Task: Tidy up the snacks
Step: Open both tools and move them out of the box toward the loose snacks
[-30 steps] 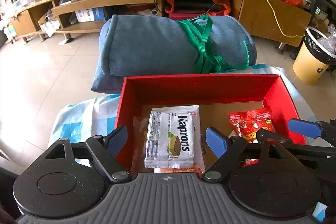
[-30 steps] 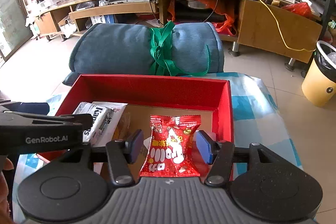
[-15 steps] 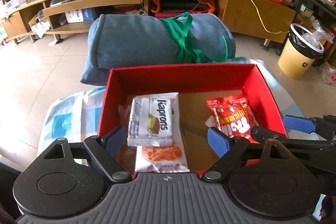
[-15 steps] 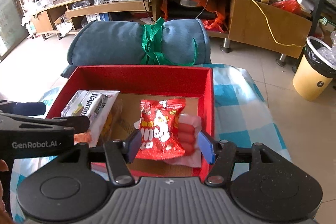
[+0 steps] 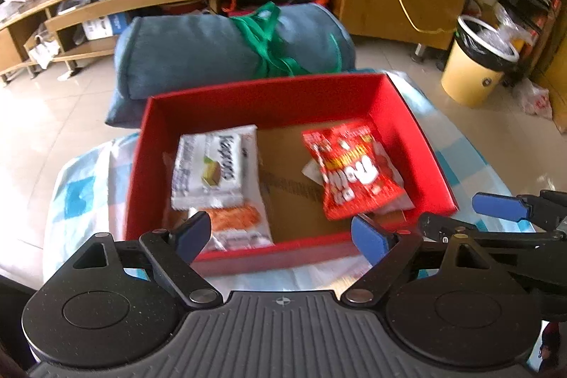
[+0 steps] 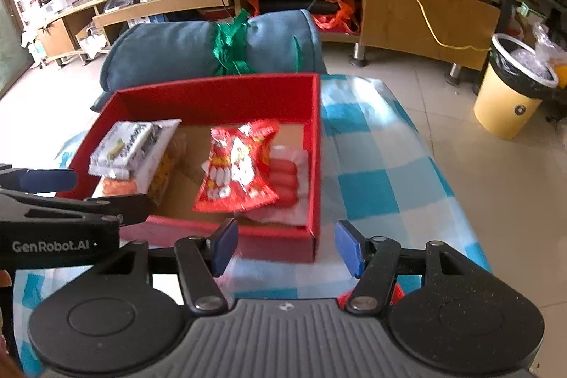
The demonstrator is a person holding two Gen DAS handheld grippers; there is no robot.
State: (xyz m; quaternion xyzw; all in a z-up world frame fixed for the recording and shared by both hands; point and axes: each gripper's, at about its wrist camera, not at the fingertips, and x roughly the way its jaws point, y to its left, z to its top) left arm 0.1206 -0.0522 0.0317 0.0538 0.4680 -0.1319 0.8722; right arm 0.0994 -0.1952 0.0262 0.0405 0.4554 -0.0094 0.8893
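Checked cloth (image 6: 382,172) under red box (image 5: 421,144) — tiled floor (image 6: 496,183), seemingly.

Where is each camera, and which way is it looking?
Left wrist: rides the left gripper, looks down into the red box; the right gripper shows at the right edge.
Right wrist: rides the right gripper, same box; the left gripper shows at the left edge.
Both share the red snack bag and blue cushion.
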